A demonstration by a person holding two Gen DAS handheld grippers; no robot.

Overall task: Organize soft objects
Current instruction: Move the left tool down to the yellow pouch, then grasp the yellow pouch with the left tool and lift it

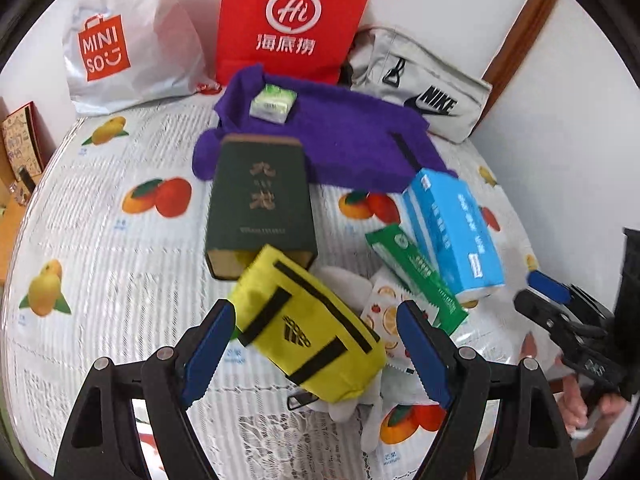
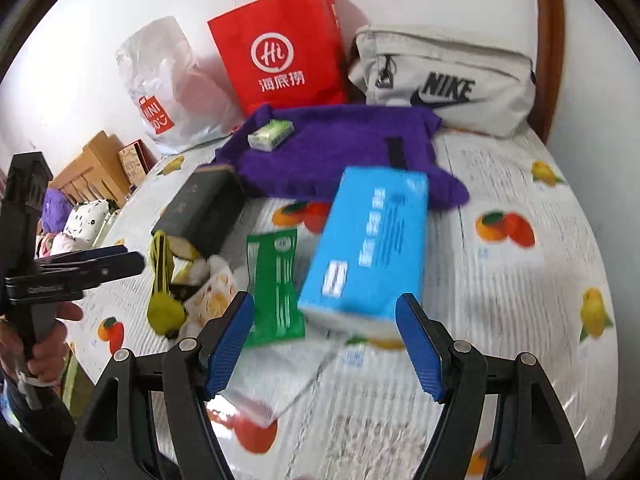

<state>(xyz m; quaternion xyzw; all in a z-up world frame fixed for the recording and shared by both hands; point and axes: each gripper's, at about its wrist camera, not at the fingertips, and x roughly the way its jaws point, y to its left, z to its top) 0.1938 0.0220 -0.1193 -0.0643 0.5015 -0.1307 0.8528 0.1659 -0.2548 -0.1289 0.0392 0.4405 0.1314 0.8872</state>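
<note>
A yellow pouch with black straps (image 1: 308, 320) lies on the fruit-print tablecloth (image 1: 120, 264), its top leaning on a dark green box (image 1: 260, 208). My left gripper (image 1: 316, 312) hovers over the pouch, open, with its blue pads clear of it on both sides. In the right wrist view a blue tissue pack (image 2: 368, 240) lies beside a green sachet (image 2: 276, 280). My right gripper (image 2: 324, 304) is open at the pack's near end, not touching it. A purple cloth (image 2: 340, 148) behind carries a small green tissue pack (image 2: 272, 134).
Along the back wall stand a white Miniso bag (image 1: 120, 40), a red paper bag (image 1: 292, 20) and a grey Nike pouch (image 1: 420, 80). A fruit-print packet (image 1: 384, 308) and something white and soft lie under the yellow pouch. A clear plastic bag (image 2: 280, 384) lies near the front.
</note>
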